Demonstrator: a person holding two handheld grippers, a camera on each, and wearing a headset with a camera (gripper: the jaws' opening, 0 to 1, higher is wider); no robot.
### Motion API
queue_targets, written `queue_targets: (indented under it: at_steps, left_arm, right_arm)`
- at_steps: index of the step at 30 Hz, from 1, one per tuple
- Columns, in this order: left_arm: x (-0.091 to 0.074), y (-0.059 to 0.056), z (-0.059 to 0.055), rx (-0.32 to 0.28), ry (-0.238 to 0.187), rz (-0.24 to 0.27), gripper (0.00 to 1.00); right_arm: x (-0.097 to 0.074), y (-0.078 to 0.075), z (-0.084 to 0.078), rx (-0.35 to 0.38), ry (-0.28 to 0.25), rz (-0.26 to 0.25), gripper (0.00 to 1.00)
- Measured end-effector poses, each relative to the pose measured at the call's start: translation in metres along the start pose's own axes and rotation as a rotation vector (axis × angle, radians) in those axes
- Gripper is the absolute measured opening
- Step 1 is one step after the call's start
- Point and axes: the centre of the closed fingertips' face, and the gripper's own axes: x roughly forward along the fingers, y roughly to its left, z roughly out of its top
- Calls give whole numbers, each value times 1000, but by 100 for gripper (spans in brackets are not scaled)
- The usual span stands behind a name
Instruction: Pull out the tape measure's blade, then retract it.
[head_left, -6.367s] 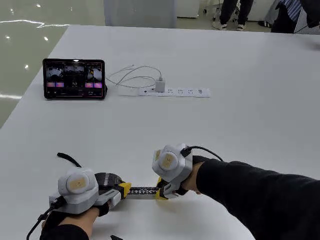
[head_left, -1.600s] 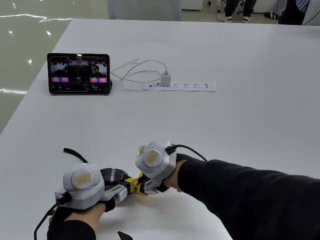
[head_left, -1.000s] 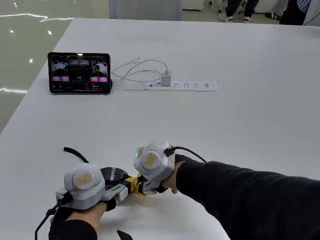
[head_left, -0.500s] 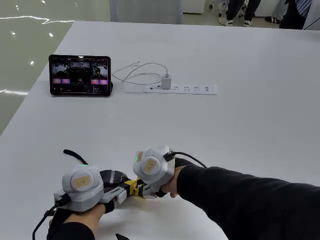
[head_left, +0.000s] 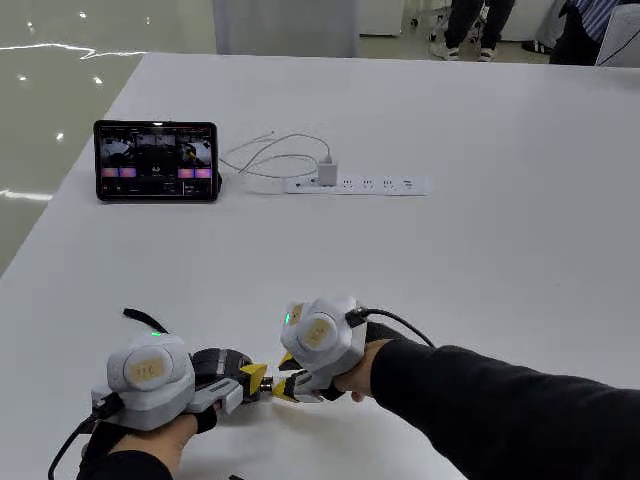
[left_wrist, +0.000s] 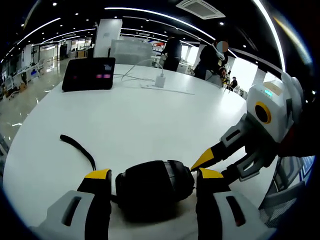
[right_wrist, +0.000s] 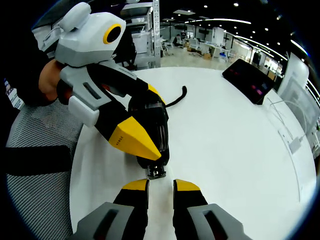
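The black tape measure (left_wrist: 155, 187) lies on the white table (head_left: 420, 270), and my left gripper (left_wrist: 152, 175) is shut on its case. In the head view, the left gripper (head_left: 235, 385) is at the lower left with the case (head_left: 218, 362) partly hidden behind it. The blade is wound in, with only its hook (right_wrist: 156, 173) poking out of the case (right_wrist: 152, 122). My right gripper (right_wrist: 161, 186) sits just short of the hook, its jaws a narrow gap apart with bare table between them. The right gripper (head_left: 285, 388) faces the left one, tips a short way apart.
A tablet (head_left: 155, 160) stands at the far left. A power strip (head_left: 355, 185) with a charger and a white cable (head_left: 270, 150) lies beside it. The tape's black strap (head_left: 143, 320) trails toward the table's left edge. People stand beyond the far edge.
The stretch of blade seen between the grippers 6.4 s ago has gone back into the case. The right gripper closed in on the left, then drew slightly away.
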Motion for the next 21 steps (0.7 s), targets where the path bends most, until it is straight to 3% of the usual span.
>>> queue_targets:
  at_steps: [4,14,21]
  left_arm:
    - [-1,-3,-2,2,7,-41,73]
    - [-5,-6,-5,70,6,-85,88]
    - [-8,-5,-3,87,11,-115,96]
  right_arm:
    - [-8,-3,-4,30,-20,-23,17]
    - [-31,-2,-15,136,-80,-55,27]
    - [-46,2,-21,146,-103,-82,30]
